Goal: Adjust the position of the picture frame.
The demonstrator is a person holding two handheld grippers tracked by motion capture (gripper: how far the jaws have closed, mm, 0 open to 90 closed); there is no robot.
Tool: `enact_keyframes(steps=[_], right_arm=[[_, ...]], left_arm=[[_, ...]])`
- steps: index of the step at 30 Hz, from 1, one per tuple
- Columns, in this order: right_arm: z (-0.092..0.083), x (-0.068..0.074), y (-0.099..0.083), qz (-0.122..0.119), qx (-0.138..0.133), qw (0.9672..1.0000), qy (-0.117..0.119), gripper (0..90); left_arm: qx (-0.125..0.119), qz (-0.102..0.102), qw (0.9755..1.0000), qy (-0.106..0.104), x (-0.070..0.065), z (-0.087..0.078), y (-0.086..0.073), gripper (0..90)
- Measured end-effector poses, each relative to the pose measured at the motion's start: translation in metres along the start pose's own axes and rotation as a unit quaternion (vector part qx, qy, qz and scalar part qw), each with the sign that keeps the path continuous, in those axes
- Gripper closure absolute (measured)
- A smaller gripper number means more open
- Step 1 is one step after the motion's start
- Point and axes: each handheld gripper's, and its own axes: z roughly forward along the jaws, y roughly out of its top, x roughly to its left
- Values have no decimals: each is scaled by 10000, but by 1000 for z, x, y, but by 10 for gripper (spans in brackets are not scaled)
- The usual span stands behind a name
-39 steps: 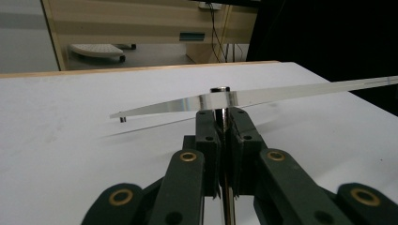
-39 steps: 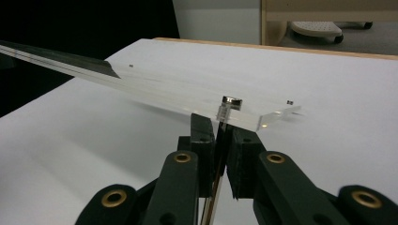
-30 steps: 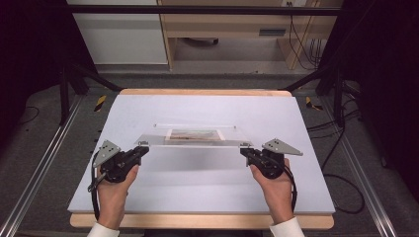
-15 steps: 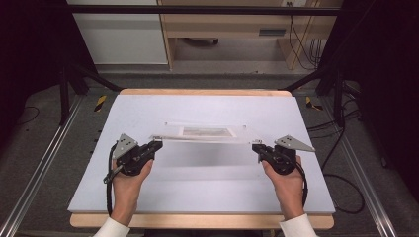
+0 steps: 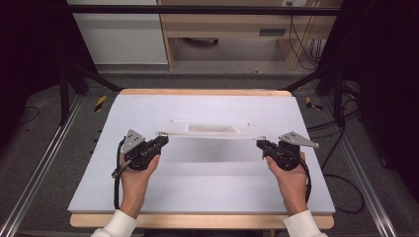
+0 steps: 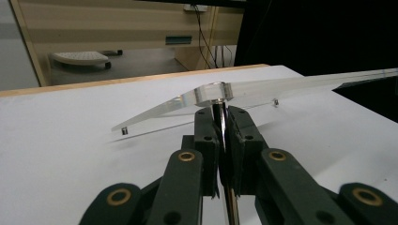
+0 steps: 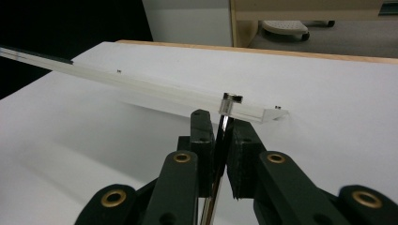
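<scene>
While both hands sit low in the high view, the left tool (image 5: 159,141) and the right tool (image 5: 261,144) hold a clear acrylic panel (image 5: 210,131) between them, one at each end, across the middle of the frame. A pale rectangular patch shows through the panel near its centre, though I cannot tell what it is. Under the panel lies the white desk (image 5: 207,182), whose wooden edge runs along the top and bottom of the sheet.

From the left gripper view, the left tool (image 6: 220,123) is clenched on a thin metal pin (image 6: 219,110) that stands up between the jaws at centre frame. A clear round spacer (image 6: 212,92) sits on top of the pin at the panel's (image 6: 300,84) near corner, and the panel stretches off toward the upper right of the frame, tilted and clear of the desk (image 6: 70,140).

From the right gripper view, the right tool (image 7: 221,125) is likewise clenched on a thin metal pin (image 7: 222,124) at centre frame, topped by a small clear block (image 7: 230,102) at the panel's (image 7: 141,84) corner. That panel runs off to the upper left of the frame, above the desk (image 7: 328,93), casting a soft shadow beneath it.
</scene>
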Motion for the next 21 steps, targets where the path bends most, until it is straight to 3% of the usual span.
enact_keyframes(steps=[21], right_arm=[[0, 4, -14, -92, 261, 9995, 133, 830]], left_arm=[[501, 34, 9987, 18, 0, -8, -24, 816]])
